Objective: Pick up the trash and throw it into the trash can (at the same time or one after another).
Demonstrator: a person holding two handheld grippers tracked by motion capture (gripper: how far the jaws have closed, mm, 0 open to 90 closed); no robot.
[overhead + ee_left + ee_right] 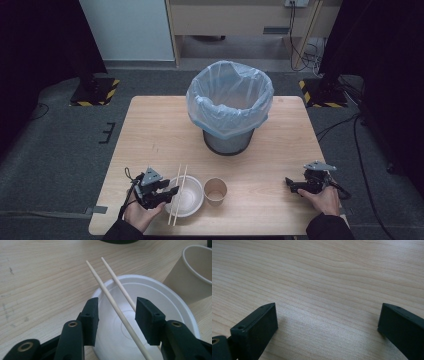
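Left hand-held gripper (pixel 116 315) parted around chopsticks (pixel 117 310) over bowl (pixel 175 307) — nothing clamped, right hand-held gripper (pixel 327 322) wide apart.

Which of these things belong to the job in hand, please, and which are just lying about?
In the job:
- chopsticks, between the open jaws of the left gripper
- bowl under them

Lying about:
- paper cup
- lined bin
- right gripper, open over bare table
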